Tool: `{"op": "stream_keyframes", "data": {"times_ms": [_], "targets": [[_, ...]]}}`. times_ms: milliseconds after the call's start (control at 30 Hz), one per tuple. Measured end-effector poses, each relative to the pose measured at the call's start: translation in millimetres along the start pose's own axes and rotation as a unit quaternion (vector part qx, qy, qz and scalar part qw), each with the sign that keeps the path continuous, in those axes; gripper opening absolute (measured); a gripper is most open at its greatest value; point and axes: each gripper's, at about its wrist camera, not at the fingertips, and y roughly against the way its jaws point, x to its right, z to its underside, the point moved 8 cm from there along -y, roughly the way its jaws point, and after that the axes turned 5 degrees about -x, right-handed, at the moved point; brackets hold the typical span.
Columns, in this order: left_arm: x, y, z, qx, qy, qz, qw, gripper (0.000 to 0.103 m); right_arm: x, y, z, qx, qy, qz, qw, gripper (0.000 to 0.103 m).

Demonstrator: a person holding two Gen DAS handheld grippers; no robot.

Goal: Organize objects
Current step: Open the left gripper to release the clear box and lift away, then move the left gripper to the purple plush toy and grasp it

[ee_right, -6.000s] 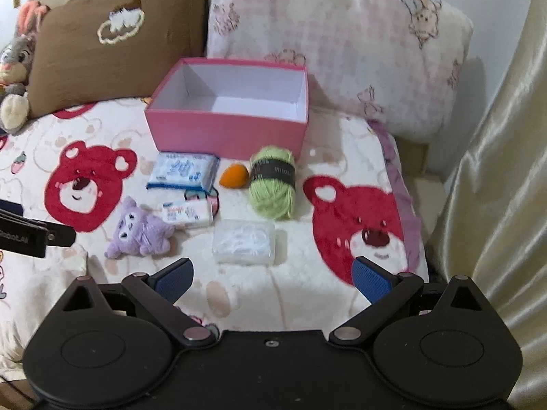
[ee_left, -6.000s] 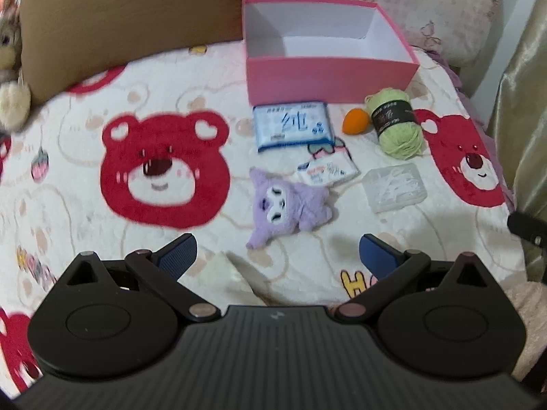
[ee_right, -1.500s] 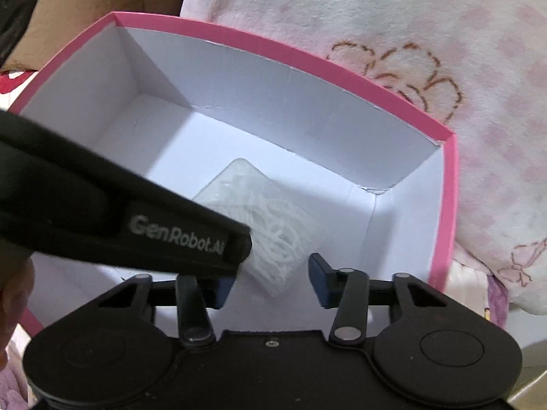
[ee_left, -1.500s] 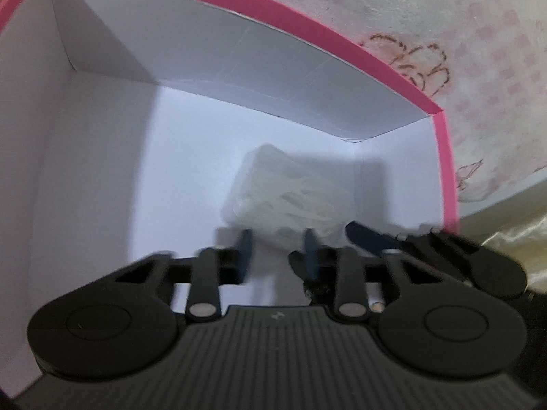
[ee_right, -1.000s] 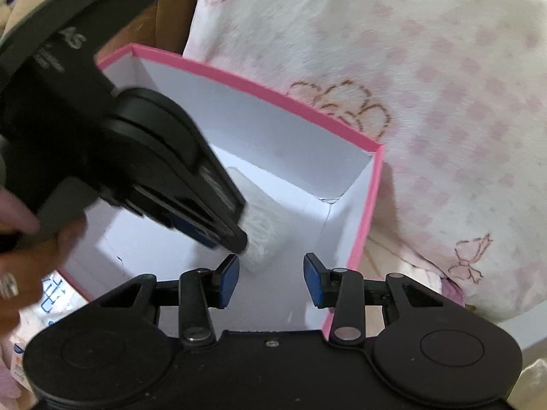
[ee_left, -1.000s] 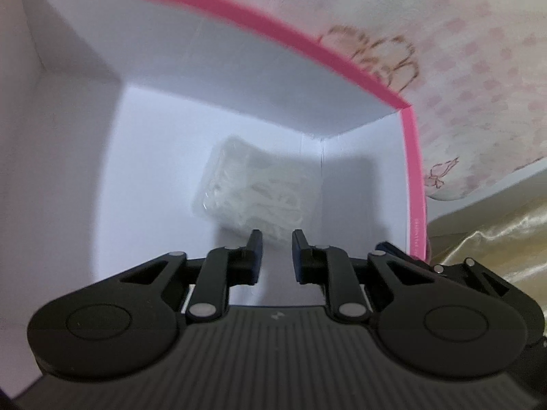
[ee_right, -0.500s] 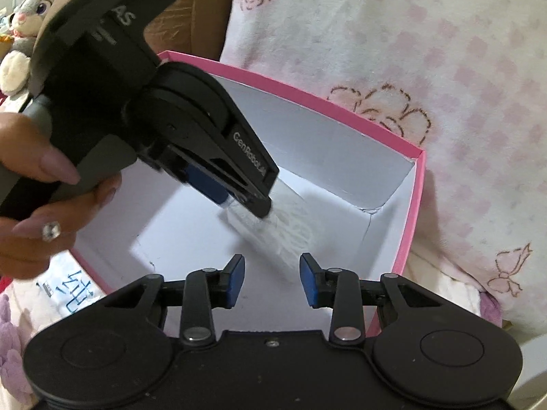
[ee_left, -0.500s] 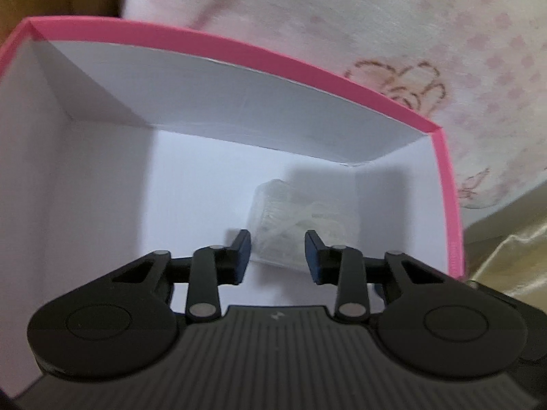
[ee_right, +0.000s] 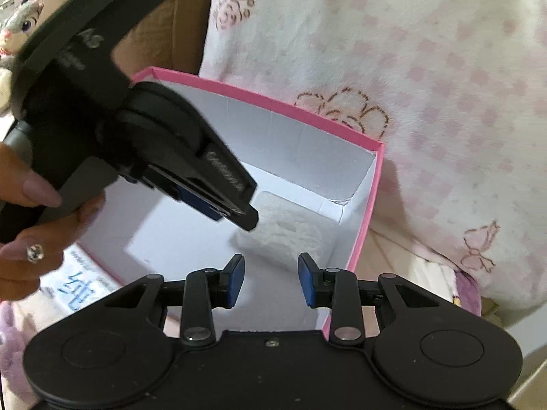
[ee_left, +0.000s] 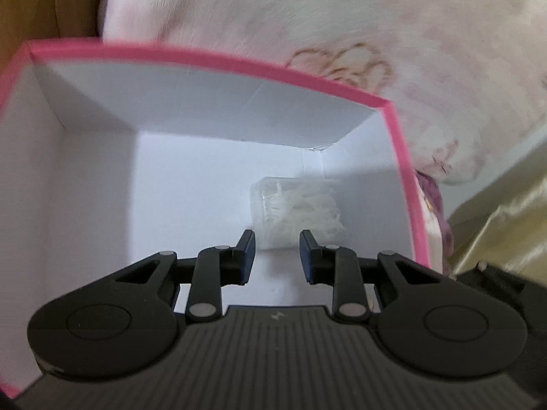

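Note:
The pink box (ee_left: 205, 58) with white inner walls stands open on the bed. A clear plastic case of white picks (ee_left: 297, 215) lies flat on its floor in the far right corner, free of both grippers. My left gripper (ee_left: 277, 253) hovers above the box just short of the case, jaws nearly together with nothing between them. In the right wrist view the left gripper (ee_right: 239, 215) slants down over the case (ee_right: 287, 235), held by a hand (ee_right: 20, 256). My right gripper (ee_right: 270, 273) hangs over the box's near right part (ee_right: 273, 104), narrowly open and holding nothing.
A pink checked pillow (ee_right: 410, 68) leans right behind the box, with a brown pillow (ee_left: 41, 0) to its left. A blue tissue pack (ee_right: 78, 280) and a purple plush (ee_right: 10, 341) lie on the bedspread in front. A golden curtain (ee_left: 495, 222) hangs at right.
The clear case, earlier on the bedspread, now lies in the pink box. Over the last second the left gripper has risen and drawn back from it; the case has stayed in its corner.

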Motion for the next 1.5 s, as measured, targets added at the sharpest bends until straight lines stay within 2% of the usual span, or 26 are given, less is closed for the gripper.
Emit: {"op": "stream_keyframes", "data": {"times_ms": [100, 167, 233, 300, 367, 433, 533, 800, 867, 1067, 1200, 1333, 1500], "targets": [[8, 26, 15, -0.006, -0.03, -0.004, 0.9995, 0.032, -6, 19, 6, 0.0, -0.012, -0.009, 1.0, 0.041], [8, 41, 27, -0.007, -0.04, 0.001, 0.9992, 0.032, -12, 33, 9, 0.0, -0.02, -0.016, 1.0, 0.042], [-6, 76, 35, -0.001, -0.052, -0.002, 0.9986, 0.037, -17, 45, 10, 0.003, -0.029, -0.021, 0.999, 0.045], [-7, 96, 44, 0.004, -0.059, -0.009, 0.9982, 0.045, -21, 59, 11, 0.006, -0.041, -0.02, 0.999, 0.053], [-7, 112, 52, 0.012, -0.068, -0.013, 0.9975, 0.053, -25, 77, 12, 0.013, -0.042, -0.013, 0.999, 0.068], [-5, 130, 63, 0.023, -0.087, -0.019, 0.9958, 0.06, -31, 94, 13, 0.018, -0.033, -0.009, 0.999, 0.07], [-6, 174, 84, 0.027, -0.107, -0.032, 0.9934, 0.065, -33, 120, 14, 0.022, -0.03, -0.005, 0.999, 0.08], [-9, 237, 128, 0.028, -0.157, -0.071, 0.9847, 0.075, -38, 178, 30, 0.018, -0.038, -0.022, 0.999, 0.083], [-13, 250, 140, 0.021, -0.162, -0.076, 0.9836, 0.077, -44, 188, 38, 0.016, -0.035, -0.025, 0.999, 0.087], [-24, 269, 181, -0.008, -0.181, -0.089, 0.9795, 0.079, -74, 210, 66, -0.002, -0.019, -0.041, 0.999, 0.09], [-34, 275, 207, -0.039, -0.181, -0.081, 0.9794, 0.08, -94, 222, 82, -0.004, -0.005, -0.048, 0.999, 0.091], [-44, 281, 226, -0.043, -0.19, -0.082, 0.9774, 0.086, -111, 231, 96, -0.001, -0.009, -0.067, 0.998, 0.092], [-58, 275, 248, -0.055, -0.202, -0.084, 0.9743, 0.087, -139, 225, 117, -0.006, -0.01, -0.102, 0.995, 0.092]]}}
